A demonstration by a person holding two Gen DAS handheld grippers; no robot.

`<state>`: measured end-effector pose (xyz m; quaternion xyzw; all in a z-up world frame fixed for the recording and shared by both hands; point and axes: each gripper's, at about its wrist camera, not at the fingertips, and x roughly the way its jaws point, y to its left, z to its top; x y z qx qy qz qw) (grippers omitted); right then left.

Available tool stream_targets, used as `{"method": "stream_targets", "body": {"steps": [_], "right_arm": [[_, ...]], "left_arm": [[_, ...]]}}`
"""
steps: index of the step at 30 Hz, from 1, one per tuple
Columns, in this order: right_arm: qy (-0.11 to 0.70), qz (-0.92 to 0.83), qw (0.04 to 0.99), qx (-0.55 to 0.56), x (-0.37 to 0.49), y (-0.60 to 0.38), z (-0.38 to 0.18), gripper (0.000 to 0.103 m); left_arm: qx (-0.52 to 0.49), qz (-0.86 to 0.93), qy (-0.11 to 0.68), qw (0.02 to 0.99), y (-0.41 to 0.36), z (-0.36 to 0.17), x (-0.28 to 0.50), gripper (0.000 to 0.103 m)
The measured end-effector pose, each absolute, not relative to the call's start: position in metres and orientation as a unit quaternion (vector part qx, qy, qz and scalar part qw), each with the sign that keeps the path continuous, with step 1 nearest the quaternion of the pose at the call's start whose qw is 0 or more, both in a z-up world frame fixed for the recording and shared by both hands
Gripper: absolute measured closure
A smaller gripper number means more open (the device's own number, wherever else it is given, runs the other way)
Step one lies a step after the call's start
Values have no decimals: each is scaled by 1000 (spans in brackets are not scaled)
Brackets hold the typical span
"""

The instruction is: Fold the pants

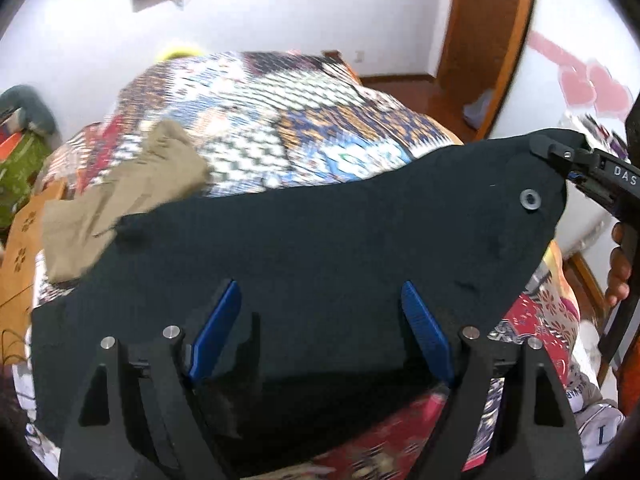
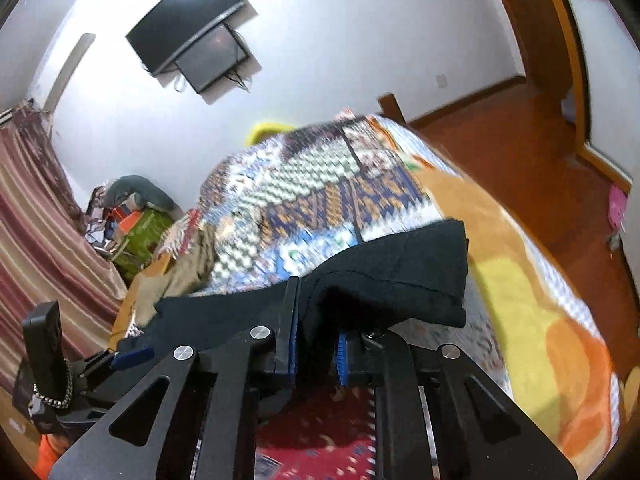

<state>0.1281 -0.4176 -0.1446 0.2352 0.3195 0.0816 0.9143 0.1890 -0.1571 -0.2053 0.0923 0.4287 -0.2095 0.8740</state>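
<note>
Black pants (image 1: 320, 232) lie across the patterned bed, their right end lifted. In the left wrist view my right gripper (image 1: 560, 156) is shut on the raised corner of the waistband, just above a metal button (image 1: 530, 200). In the right wrist view a bunch of the black pants (image 2: 400, 276) is pinched between that gripper's (image 2: 316, 344) blue pads and droops to the right. My left gripper (image 1: 320, 286) stands open over the near part of the pants, its blue pads (image 1: 216, 332) wide apart and pressing on nothing. It also shows as the left gripper (image 2: 132, 354) by the pants' left edge.
A khaki garment (image 1: 120, 200) lies crumpled on the bedspread (image 1: 280, 120) left of the pants. A hand (image 1: 618, 276) holds the right gripper's handle. Screens (image 2: 188, 28) hang on the far wall. A striped curtain (image 2: 40, 240) hangs left, wooden floor (image 2: 520, 152) and a door frame right.
</note>
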Motion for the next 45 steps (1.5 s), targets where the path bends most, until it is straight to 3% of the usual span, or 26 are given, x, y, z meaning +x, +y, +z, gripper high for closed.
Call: {"method": "stream_targets", "body": {"steps": [20,25,36,42,44,45], "right_arm": [[255,240,931,100,165,-260,-61,91],[285,293,911,55,172,-202,-79,91],[448,370,813,-50,165,-133,-183,90],[468,378,797,-63,157,-131,-183,77],[463,383,797,-55,155,-136,-173,63],[457,385,800,-55,153,-137,-170,61]], "left_arm": [[-14,-71,395,916,26,-191,162,20],[-37,-48,392,918,55,-193,152,20],[-55,-28,394,917,72,-195,146,20],[-44,-32,387,921,65,-187,149,20],[-39,-36,385,922,60,-183,151,20],[-35,-39,383,922,57,-181,153,20]]}}
